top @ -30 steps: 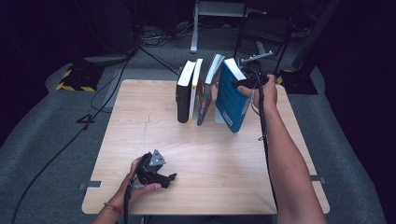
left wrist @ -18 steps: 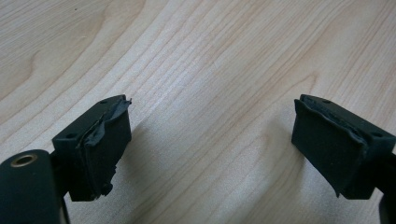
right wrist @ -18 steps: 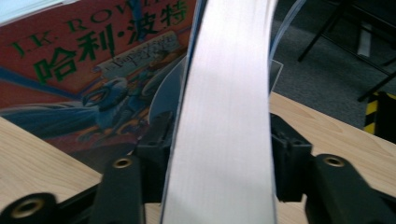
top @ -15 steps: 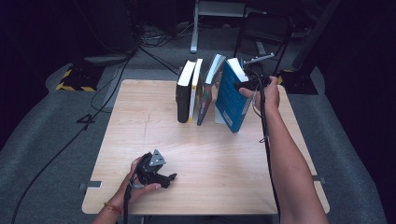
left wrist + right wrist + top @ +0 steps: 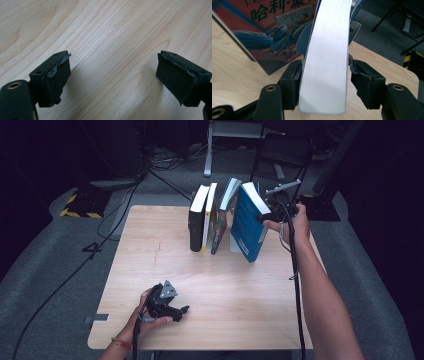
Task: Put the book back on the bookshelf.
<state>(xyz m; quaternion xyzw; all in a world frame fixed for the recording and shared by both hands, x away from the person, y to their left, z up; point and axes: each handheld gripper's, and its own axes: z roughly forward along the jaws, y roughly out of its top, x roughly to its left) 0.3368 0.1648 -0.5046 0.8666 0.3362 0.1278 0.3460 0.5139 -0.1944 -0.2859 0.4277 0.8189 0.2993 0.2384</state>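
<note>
A blue book stands tilted at the right end of a row of books on the wooden table. My right gripper straddles its top corner. In the right gripper view the book's white page edge runs between the jaws of the right gripper. The jaws have just been opening, and a thin gap shows at the right pad. My left gripper rests near the table's front left. In its own view the left gripper is open over bare wood.
Left of the blue book stand a black book, a white-edged book and a leaning illustrated book. A grey bookend sits behind the blue book. Stands and cables lie on the floor beyond the table's far edge.
My right hand has drawn slightly to the right, back from the blue book's top. The left hand and the row of books have stayed put.
</note>
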